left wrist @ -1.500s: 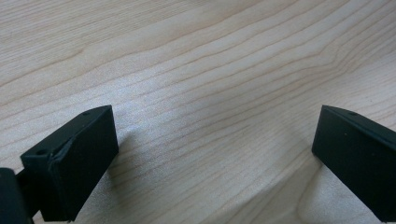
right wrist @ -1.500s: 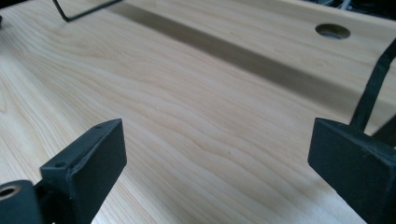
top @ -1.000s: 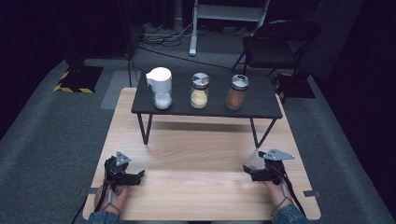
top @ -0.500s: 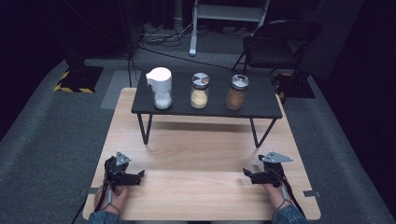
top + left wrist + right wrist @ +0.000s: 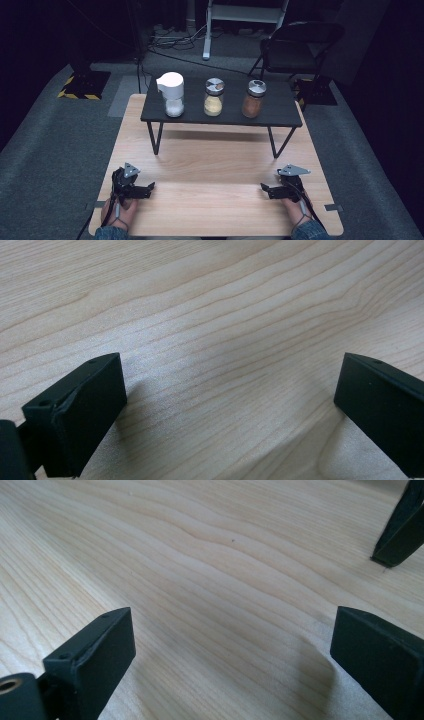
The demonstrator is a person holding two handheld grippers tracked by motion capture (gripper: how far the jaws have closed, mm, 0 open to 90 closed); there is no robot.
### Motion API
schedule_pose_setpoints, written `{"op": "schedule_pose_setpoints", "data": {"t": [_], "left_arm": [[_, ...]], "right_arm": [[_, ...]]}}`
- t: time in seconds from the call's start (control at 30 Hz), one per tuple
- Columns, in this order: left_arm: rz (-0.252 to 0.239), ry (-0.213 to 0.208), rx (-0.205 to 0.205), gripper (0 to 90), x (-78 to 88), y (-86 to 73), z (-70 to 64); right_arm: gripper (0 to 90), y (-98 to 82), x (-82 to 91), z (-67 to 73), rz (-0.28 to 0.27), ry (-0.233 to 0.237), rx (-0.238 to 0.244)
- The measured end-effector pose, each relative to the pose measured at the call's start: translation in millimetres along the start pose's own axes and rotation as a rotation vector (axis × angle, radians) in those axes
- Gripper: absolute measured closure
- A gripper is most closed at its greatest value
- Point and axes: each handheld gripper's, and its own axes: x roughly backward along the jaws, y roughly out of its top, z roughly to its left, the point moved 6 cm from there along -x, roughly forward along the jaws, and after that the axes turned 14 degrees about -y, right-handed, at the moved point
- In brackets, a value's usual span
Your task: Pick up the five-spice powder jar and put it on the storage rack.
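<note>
A broad rectangular table (image 5: 215, 170) of pale wood, with fine wavy grain running along its length, takes up the middle of the high view. On its far half stands a low black shelf (image 5: 280, 112), a flat matte slab on thin, splayed metal legs. One of those legs (image 5: 397, 530) shows at the top right edge of the right gripper view, dark and square-cut where it meets the wood.

Three containers stand in a row on the shelf, well apart from both grippers. At the left is a white jar (image 5: 171, 93) with a rounded opaque top and a clear base holding white grains. In the middle is a glass shaker (image 5: 214, 97) of yellow powder under a metal lid. At the right is a shaker (image 5: 254, 98) of reddish-brown powder with a shiny cap.

At the near edge, the left gripper (image 5: 148, 189) lies on the wood in the person's hand, its blocky black jaws spread wide with only bare grain between them. The right gripper (image 5: 266, 190) rests likewise at the opposite corner, jaws spread apart and holding nothing.
</note>
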Motion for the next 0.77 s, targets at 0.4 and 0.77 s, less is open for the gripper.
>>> {"op": "schedule_pose_setpoints", "data": {"t": [0.4,0.77], "left_arm": [[0.001,0.001,0.001,0.3,0.1,0.0,-0.1],[0.0,0.001,0.001,0.3,0.0,0.0,-0.1]], "right_arm": [[2.4,3.7,-2.7,1.3,0.03,0.003,0.016],[2.3,3.8,-2.7,1.3,0.03,0.003,0.016]]}}
